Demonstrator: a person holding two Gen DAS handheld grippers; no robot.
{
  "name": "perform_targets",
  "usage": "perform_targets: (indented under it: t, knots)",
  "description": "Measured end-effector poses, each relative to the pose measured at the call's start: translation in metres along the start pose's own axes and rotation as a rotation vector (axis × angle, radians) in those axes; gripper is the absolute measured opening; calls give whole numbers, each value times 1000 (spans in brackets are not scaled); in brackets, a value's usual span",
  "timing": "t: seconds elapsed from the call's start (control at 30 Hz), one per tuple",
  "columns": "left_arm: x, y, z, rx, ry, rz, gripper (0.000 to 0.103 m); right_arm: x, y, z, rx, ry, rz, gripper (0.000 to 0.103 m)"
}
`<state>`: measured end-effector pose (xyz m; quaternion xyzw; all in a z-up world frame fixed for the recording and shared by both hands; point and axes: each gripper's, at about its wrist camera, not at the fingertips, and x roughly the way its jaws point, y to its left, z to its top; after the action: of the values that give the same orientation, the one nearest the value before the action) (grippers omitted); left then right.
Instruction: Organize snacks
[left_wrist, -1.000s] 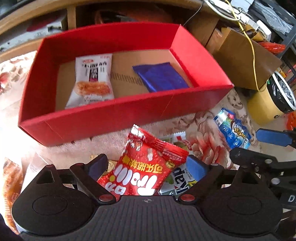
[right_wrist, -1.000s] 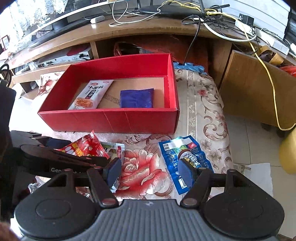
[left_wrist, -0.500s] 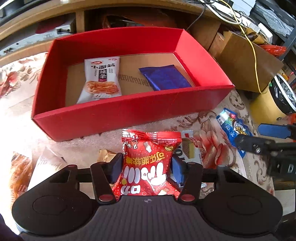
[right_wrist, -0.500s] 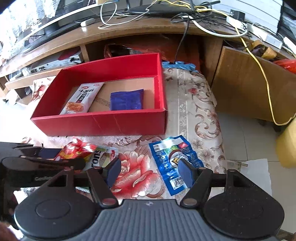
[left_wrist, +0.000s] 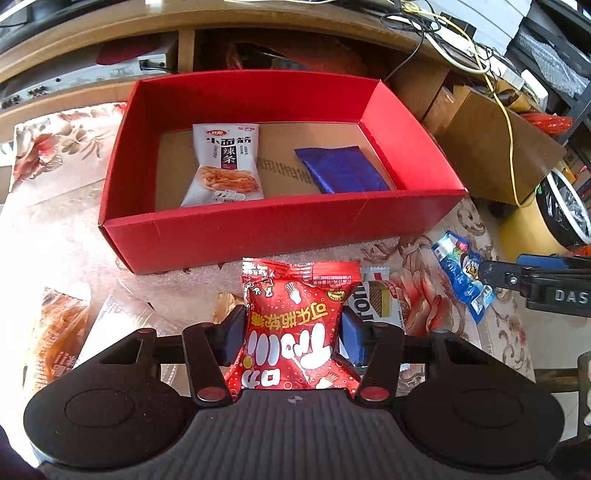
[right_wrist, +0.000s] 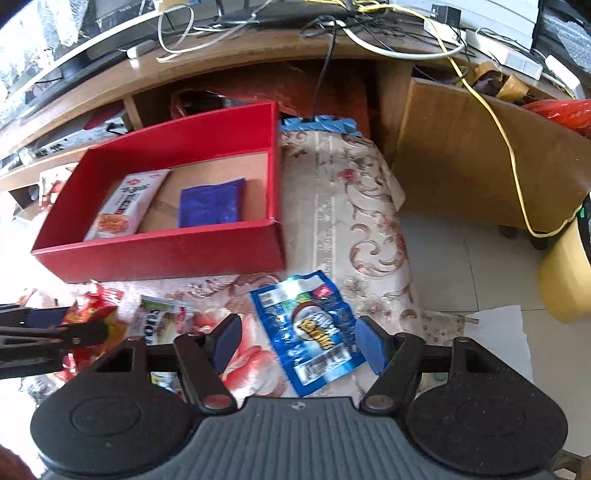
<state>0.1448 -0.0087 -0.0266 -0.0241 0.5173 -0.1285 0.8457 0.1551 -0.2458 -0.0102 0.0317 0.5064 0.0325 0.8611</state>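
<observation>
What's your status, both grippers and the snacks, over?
Left gripper just closed on red snack bag. Right gripper open over blue packet. Red box ahead, path clear.

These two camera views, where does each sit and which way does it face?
Left wrist: rides the left claw, facing down-forward at the red snack bag it grips before the red box; the right claw's tip shows.
Right wrist: rides the right claw, open over the blue packet.
Both show the box.
</observation>
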Motion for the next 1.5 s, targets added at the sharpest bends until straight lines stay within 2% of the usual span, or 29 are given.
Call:
perform_targets:
  t: [0.2, 0.4, 0.47, 0.57, 0.67, 0.9, 1.1, 1.3, 1.37, 1.43, 1.5]
  knots:
    - [-1, -5, 1, 7, 2, -29, 60, 19, -3, 10, -48, 28, -16, 61]
    - [1, -5, 2, 0, 14, -61, 60, 41, -1, 15, -108, 91, 29, 64]
    - [2, -6, 3, 4, 19, -65, 60, 49, -1, 16, -128, 107, 18, 67]
    - [4, -7, 3, 12, 25, -71, 61, 59, -3, 18, -113, 137, 34, 68]
    - [6, -8, 3, 16, 31, -73, 61, 61, 4, 11, -163, 144, 4, 68]
    - [4, -9, 1, 23, 33, -76, 61, 51, 7, -1, -155, 146, -20, 54]
    - [-6, -6, -2, 17, 13, -82, 57, 43, 1, -8, -93, 149, -21, 52]
    - [-6, -7, -3, 18, 16, -75, 61, 40, 8, -3, -97, 117, -46, 65]
    - [-1, -6, -3, 7, 28, -67, 71, 46, 13, -3, -118, 131, -50, 74]
    - [3, -7, -3, 0, 36, -54, 75, 53, 17, -4, -145, 141, -69, 78]
    - [9, -8, -2, -9, 47, -43, 83, 54, 15, -2, -137, 134, -69, 77]
